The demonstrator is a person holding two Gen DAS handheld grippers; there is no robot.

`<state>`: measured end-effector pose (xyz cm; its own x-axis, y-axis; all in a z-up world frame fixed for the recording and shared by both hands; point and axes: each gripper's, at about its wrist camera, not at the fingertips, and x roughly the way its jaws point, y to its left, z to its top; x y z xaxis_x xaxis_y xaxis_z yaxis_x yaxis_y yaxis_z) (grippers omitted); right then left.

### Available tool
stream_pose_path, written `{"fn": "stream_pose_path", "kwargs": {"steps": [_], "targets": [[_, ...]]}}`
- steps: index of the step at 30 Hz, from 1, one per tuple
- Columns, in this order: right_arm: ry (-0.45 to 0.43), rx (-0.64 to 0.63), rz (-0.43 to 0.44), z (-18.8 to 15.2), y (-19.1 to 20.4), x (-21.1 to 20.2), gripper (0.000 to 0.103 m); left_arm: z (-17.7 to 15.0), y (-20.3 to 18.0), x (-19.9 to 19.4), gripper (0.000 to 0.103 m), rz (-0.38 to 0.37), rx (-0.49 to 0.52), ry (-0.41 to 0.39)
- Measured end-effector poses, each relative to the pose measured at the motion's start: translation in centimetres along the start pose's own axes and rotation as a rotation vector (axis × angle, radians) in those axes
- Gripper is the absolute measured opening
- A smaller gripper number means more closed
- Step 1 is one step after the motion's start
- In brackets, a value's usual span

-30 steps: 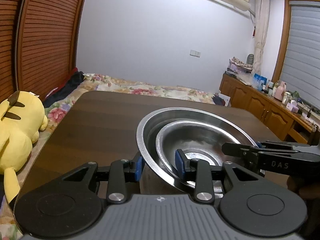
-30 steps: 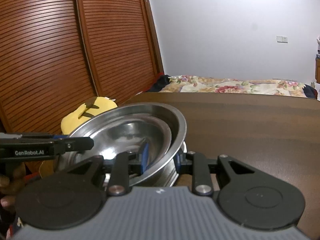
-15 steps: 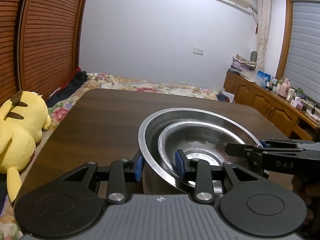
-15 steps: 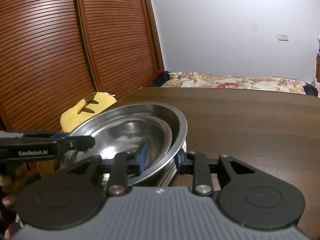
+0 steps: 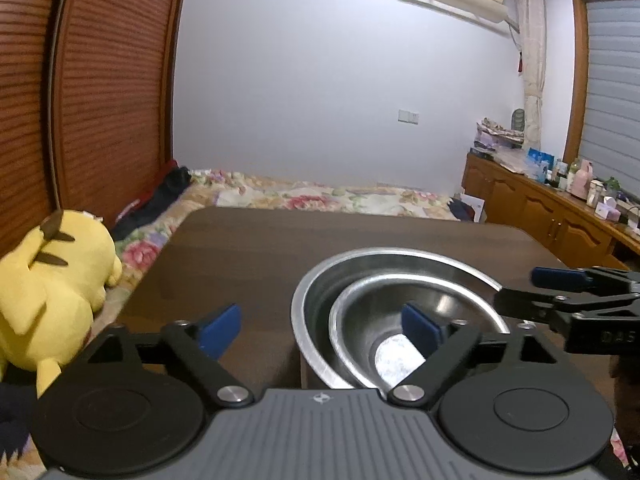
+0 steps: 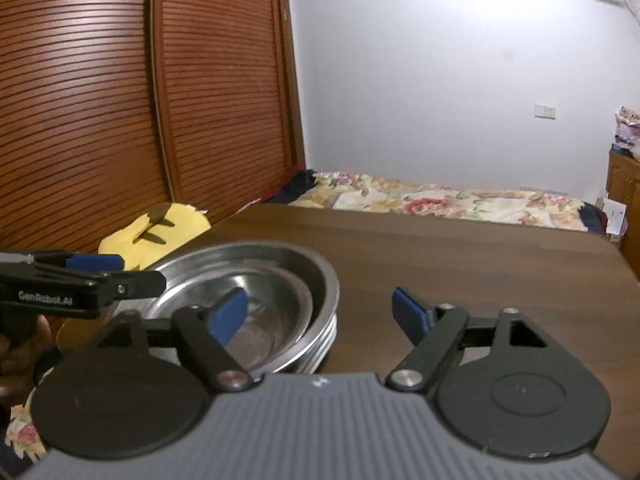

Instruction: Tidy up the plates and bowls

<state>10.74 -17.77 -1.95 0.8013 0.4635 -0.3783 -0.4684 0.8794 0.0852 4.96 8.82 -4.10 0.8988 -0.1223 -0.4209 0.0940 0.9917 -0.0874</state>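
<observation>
Left gripper and right gripper: fingers spread wide, each straddling a rim of the nested steel bowls, gripping nothing. Bowls sit on the near edge of the dark table. Beyond: yellow plush toy, floral bed.

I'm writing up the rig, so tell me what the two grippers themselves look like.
Both match: the left gripper and right gripper each have a ribbed grey body, two round black discs, black linkage arms with silver pivot pins, and blue pads on the fingertips. The left one's side reads GenRobot.AI; the right's shows DAS. No cables are visible.
</observation>
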Motion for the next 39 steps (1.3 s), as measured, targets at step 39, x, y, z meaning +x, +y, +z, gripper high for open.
{"fn": "stream_pose_path", "kwargs": {"steps": [39], "targets": [[-0.122, 0.024, -0.322, -0.5, -1.1, -6.8, 0.103, 1.5, -7.6, -2.8, 0.103, 0.1, 0.118, -0.09]]}}
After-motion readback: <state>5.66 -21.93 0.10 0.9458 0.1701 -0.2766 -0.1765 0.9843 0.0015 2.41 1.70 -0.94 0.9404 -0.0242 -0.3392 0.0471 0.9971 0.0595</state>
